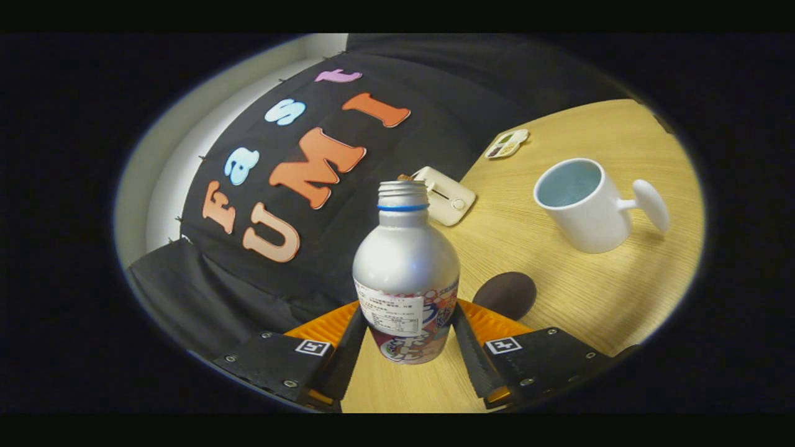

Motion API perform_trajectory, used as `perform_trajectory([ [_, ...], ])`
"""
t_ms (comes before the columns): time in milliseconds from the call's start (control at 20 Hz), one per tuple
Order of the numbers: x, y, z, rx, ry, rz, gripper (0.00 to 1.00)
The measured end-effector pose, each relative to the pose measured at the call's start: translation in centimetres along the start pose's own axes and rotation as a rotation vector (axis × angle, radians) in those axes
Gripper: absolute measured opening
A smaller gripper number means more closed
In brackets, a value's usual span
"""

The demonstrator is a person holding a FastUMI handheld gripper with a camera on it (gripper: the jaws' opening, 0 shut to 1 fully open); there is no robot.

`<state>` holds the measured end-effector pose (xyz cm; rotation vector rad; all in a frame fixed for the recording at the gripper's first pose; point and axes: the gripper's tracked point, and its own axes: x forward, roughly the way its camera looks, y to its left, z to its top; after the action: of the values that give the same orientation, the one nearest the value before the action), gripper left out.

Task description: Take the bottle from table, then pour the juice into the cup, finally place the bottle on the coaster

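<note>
Surface (577,298): light wood grain, carries everything noted below; it runs ahead and to the right of the tool, ending at the black cloth wall beyond.

Tool (407,347): two dark fingers (345,354) with orange backing, one on each side of the bottle's lower body. Both inner faces lie against the labelled part of the bottle, so the tool is pinching the bottle. View is tilted; the surface slopes across it.

Bottle (406,273): silver metal body, printed label around the lower half, threaded neck with a blue ring, no cap on. Sits between the fingers, neck pointing away from the tool. Cannot tell whether its base touches the surface or is lifted off it.

Cup (581,208): white mug, pale blue inside, handle ending in a round knob that points away from the bottle. Stands on the surface well ahead and to the right of the tool, apart from the bottle. Contents not discernible.

Coaster (504,294): dark brown, rounded, flat on the surface just ahead of the right finger, beside the bottle's lower right, between tool and cup. Nothing on it.

Cream-coloured flat device (448,200): beyond the bottle, partly hidden by its neck, near the surface's far edge.

Small flat tray-like item (507,144): farthest from the tool, at the far edge; detail too small to make out.
</note>
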<state>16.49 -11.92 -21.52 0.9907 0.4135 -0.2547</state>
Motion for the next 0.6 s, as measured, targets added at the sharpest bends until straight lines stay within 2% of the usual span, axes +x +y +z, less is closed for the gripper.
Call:
perform_trajectory([
  [250,0.4,-0.6,1.7,0.171,-0.012,0.007,0.75],
  [500,0.4,-2.1,2.0,0.223,0.021,-0.042,0.75],
  [600,0.3,-1.8,2.6,0.274,0.023,-0.032,0.76],
])
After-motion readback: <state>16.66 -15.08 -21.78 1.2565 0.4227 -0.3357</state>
